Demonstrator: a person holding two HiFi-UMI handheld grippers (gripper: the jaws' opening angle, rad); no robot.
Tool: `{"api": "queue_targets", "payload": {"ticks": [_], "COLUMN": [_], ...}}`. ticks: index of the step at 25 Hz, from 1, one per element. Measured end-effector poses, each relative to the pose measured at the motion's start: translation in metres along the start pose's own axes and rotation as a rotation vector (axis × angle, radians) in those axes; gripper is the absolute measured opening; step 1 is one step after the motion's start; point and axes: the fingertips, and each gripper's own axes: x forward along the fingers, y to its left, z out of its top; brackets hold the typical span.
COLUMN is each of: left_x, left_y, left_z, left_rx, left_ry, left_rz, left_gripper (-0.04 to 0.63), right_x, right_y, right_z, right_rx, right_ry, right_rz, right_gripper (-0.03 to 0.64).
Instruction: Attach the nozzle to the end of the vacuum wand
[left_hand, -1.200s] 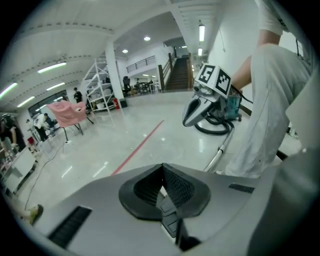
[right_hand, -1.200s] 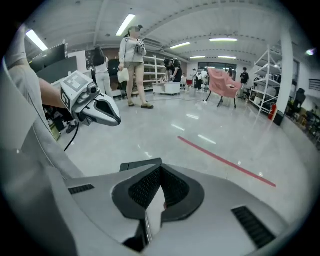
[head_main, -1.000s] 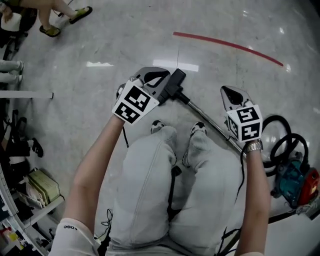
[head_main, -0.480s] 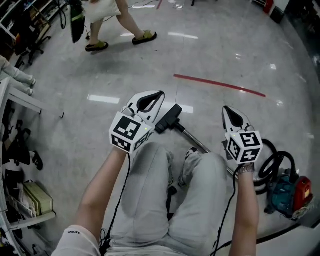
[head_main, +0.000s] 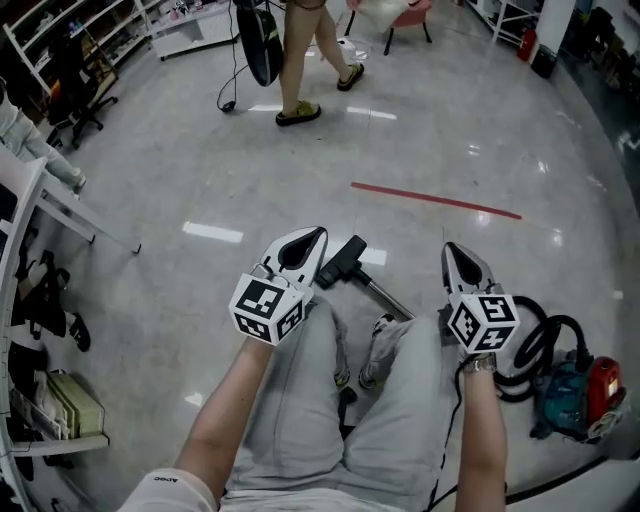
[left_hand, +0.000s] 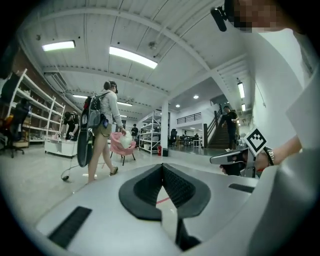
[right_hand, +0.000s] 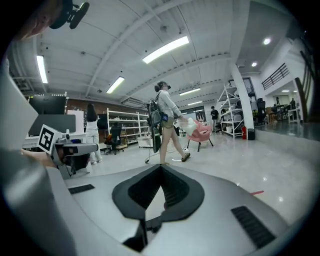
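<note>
In the head view the black nozzle (head_main: 340, 262) lies on the floor, joined to the silver vacuum wand (head_main: 385, 296), which runs back behind my knee. My left gripper (head_main: 314, 235) is held up in the air just left of the nozzle, shut and empty. My right gripper (head_main: 452, 249) is raised on the right, also shut with nothing in it. In the left gripper view the jaws (left_hand: 162, 167) meet at the tip, and the right gripper (left_hand: 235, 157) shows at the side. The right gripper view shows its jaws (right_hand: 161, 169) closed and pointing across the room.
A vacuum body with a black hose (head_main: 575, 385) sits on the floor at my right. A red line (head_main: 435, 200) is taped on the floor ahead. A person (head_main: 305, 55) with a backpack walks by at the far side. Shelves (head_main: 40, 300) stand at the left.
Both grippers have risen away from the nozzle and wand and now point nearly level. The view has lifted, showing more of the room. The walking person has moved right.
</note>
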Motion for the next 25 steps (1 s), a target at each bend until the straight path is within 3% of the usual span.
{"api": "queue_targets", "payload": {"ticks": [4,11,15,21,25], "left_x": [-0.012,-0.014,-0.018,-0.025,-0.03], "left_y": [-0.007,-0.02,-0.02,-0.022,-0.017], "left_z": [0.001,-0.009,-0.007,0.001,0.003], "left_rx": [0.013,0.123,0.09,0.153,0.142], "left_ry": [-0.019,0.04,0.017,-0.022,-0.038], "left_rz": [0.03,0.056,0.068,0.093,0.109], "left_gripper": [0.011,0.011,0.011,0.011,0.011], "right_x": [-0.015,-0.036,-0.037,-0.036,-0.037], "right_y": [0.001,0.0,-0.001,0.013,0.02], "right_z": [0.005,0.0,-0.002,0.001,0.005], "right_rx": [-0.044,-0.043,-0.07,-0.167,-0.201], "right_ry": [-0.055,-0.07,-0.046,-0.052,-0.07], "right_rz": [-0.057,-0.149,-0.155,-0.152,-0.158], "right_gripper": [0.003,0.003,0.003,0.003,0.003]}}
